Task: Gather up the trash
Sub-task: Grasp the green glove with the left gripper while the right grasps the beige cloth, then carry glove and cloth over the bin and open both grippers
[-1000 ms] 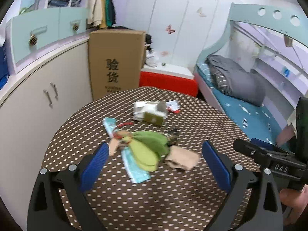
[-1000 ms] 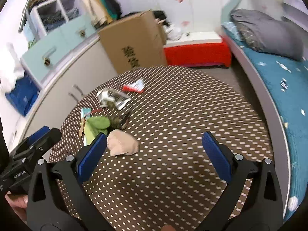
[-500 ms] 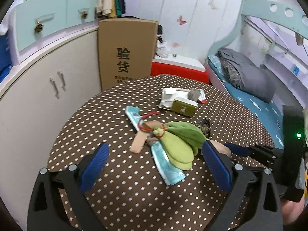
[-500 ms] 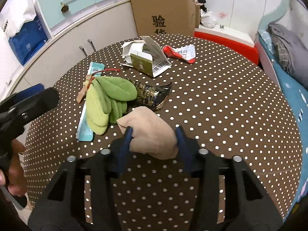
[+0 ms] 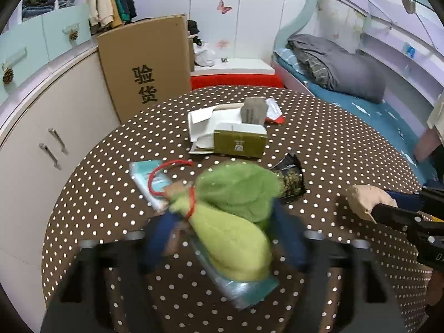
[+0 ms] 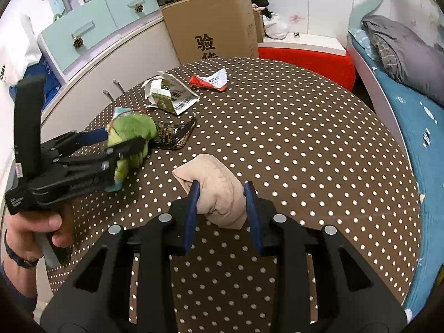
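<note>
Since half a second ago, left claw (image 5: pixel 222 238) has drawn in from wide open onto the green plush bundle (image 5: pixel 236 211); right claw (image 6: pixel 222 211) remains pinched on the beige cloth wad (image 6: pixel 219 194).
Left claw: blue pads pressed against both sides of the bundle, view blurred; a red loop (image 5: pixel 166 172) is tied at the bundle's neck, a teal packet (image 5: pixel 149 177) lies under it.
Right claw: narrow gap, wad held between pads, near the worktop (image 6: pixel 305 144) middle.
Black wrapper (image 6: pixel 172 136): just beside the bundle.
Opened carton (image 5: pixel 236 136): toward the far edge.
Red-and-white wrapper (image 6: pixel 211 82): far edge, beyond the carton
</note>
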`<state>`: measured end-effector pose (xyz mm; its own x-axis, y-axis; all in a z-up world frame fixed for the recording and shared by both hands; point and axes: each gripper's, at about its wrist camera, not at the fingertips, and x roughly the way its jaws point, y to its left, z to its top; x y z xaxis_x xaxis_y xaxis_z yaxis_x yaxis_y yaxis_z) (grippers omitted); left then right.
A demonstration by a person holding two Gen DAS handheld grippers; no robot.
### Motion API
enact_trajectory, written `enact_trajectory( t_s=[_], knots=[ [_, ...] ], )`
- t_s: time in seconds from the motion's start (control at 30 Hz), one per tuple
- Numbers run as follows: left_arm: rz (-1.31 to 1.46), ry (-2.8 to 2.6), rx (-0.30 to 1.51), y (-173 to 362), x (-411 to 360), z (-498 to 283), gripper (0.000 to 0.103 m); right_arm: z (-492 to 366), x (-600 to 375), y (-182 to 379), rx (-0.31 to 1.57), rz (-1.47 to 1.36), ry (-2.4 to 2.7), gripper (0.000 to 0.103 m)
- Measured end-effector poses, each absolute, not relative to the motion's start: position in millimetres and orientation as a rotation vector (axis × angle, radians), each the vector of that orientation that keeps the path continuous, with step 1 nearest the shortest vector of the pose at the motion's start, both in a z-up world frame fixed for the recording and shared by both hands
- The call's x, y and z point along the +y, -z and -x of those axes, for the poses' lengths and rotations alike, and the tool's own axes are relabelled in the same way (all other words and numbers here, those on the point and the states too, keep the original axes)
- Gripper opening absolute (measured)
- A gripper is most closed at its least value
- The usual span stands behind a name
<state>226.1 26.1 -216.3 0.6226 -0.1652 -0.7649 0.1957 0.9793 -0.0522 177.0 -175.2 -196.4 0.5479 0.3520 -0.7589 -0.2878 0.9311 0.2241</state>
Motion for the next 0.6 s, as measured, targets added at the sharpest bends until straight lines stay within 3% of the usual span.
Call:
enact_trajectory(
  t_s=[0.07, 0.17, 0.6],
  knots=[
    [0.012, 0.225, 0.878, 213, 31, -226, 0.027, -175, -180, 195, 0.911, -0.087, -0.372, 0.032],
    [0.039, 0.223, 0.869, 209, 37, -220, 0.017, -173, -186, 192, 0.902, -0.105, -0.368, 0.032],
    [0.109, 0.264, 0.742, 155, 53, -176, 0.016, -156, -225, 158, 0.816, -0.176, -0.332, 0.032]
  ],
)
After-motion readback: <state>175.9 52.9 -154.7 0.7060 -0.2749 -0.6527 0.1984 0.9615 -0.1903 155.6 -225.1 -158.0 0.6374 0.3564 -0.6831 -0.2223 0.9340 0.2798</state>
